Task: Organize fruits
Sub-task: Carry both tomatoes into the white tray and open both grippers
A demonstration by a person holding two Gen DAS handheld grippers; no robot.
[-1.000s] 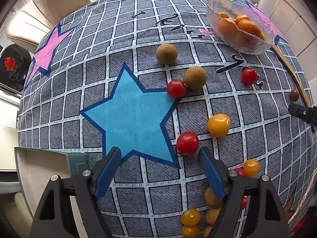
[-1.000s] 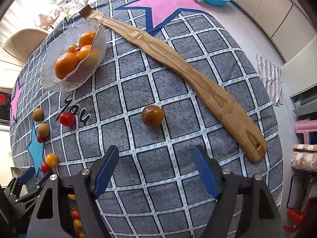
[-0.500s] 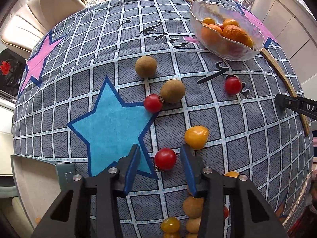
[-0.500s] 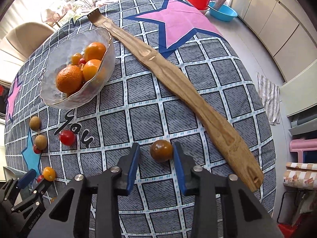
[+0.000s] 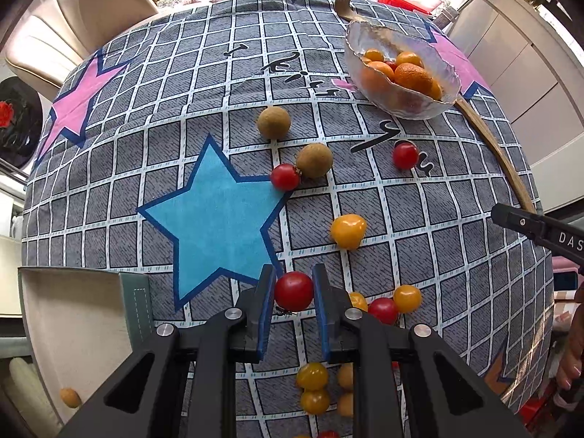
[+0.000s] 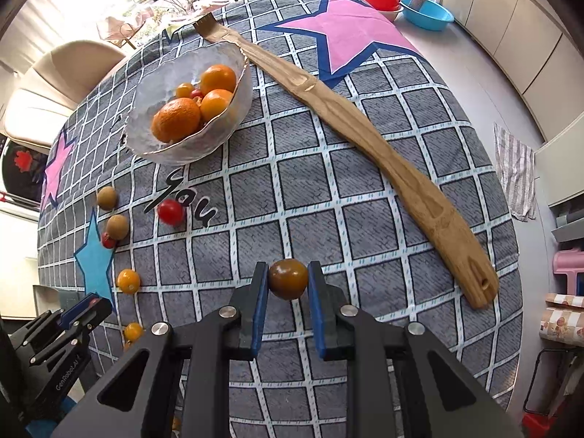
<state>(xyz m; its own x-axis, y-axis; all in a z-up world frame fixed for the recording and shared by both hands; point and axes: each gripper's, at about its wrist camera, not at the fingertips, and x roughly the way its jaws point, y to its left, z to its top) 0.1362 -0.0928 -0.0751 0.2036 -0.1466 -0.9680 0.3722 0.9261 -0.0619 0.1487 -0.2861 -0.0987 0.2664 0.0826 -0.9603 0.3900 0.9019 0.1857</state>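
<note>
A red cherry tomato (image 5: 294, 291) is clamped in the left hand-held gripper (image 5: 293, 284), a brown one (image 6: 288, 279) in the right hand-held gripper (image 6: 286, 280), presumably for the glass bowl (image 6: 233, 116).

A cloth (image 6: 328, 189) covers the worktop. Toward its far side stands a bowl (image 6: 233, 116) with oranges (image 6: 177, 118) and small tomatoes in it. Just to the right of the bowl a long wooden scratcher (image 6: 365, 135) lies slantwise, running from the far edge to the near right. In front of the bowl lies a single tomato (image 6: 171, 211); to its left lie two longans (image 6: 116, 226), one behind the other, the nearer one touching another tomato (image 5: 285, 177). Nearer still lies a lone tomato (image 5: 348, 231), and at the near edge a cluster of tomatoes (image 5: 394, 303) lies close together. A chair (image 6: 62, 80) stands behind the worktop, on the left.
</note>
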